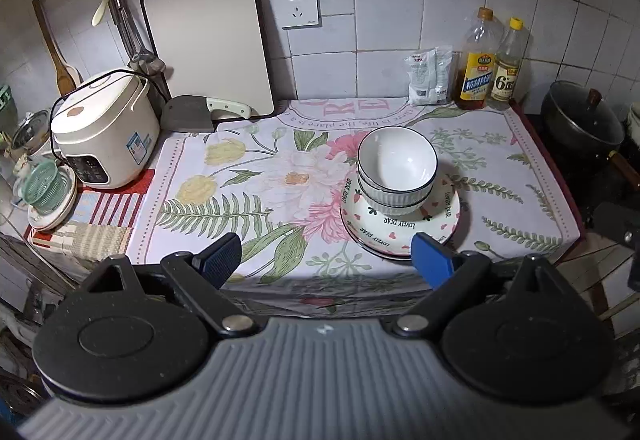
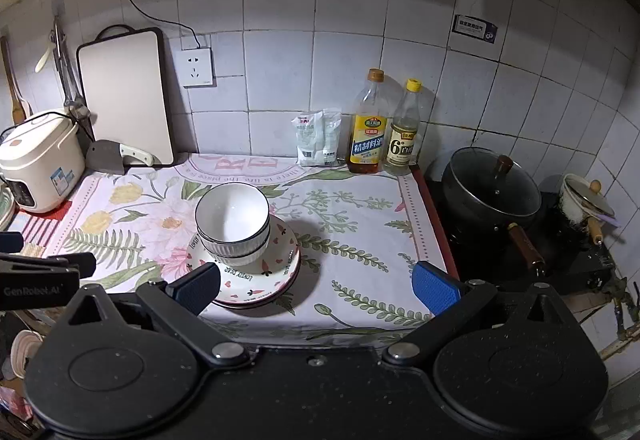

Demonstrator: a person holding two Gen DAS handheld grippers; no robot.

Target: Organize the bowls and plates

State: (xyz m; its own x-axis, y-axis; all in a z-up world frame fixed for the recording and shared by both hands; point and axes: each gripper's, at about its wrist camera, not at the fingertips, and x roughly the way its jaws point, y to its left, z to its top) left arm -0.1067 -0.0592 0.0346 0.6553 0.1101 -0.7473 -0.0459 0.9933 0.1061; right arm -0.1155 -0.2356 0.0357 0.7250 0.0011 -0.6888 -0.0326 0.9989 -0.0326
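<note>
Two white ribbed ceramic bowls with thin dark rims (image 1: 396, 170) sit nested one inside the other on top of a stack of cream ceramic plates patterned with small red hearts and strawberries (image 1: 400, 226). The whole pile stands on a floral cloth covering the surface (image 1: 248, 176), toward its front edge, right of centre in the left wrist view.

Both the bowls and the plates look glazed, stiff and smooth, so they are likely slippery, fairly heavy as a stack, and breakable if knocked or dropped. A sound hold would probably be across a bowl's rim wall, or on a plate's outer lip; the stack is best taken apart piece by piece.

The left hand-held gripper (image 1: 326, 256) hangs before the surface with its blue pads spread wide, holding nothing. The right hand-held gripper (image 2: 316, 286) is likewise spread wide and empty, its left pad in front of the plates' near rim.

Readable writing: the plate rim repeats "LOVELY DEAR". The cloth carries a line reading roughly "there is life, the place is a". A clear vinegar bottle with a yellow cap (image 2: 403, 130) shows a large "6°"; the amber oil bottle with an orange cap (image 2: 369, 124) beside it has Chinese lettering. The left gripper's body, seen from the right wrist, reads "GenRobot.AI".
</note>
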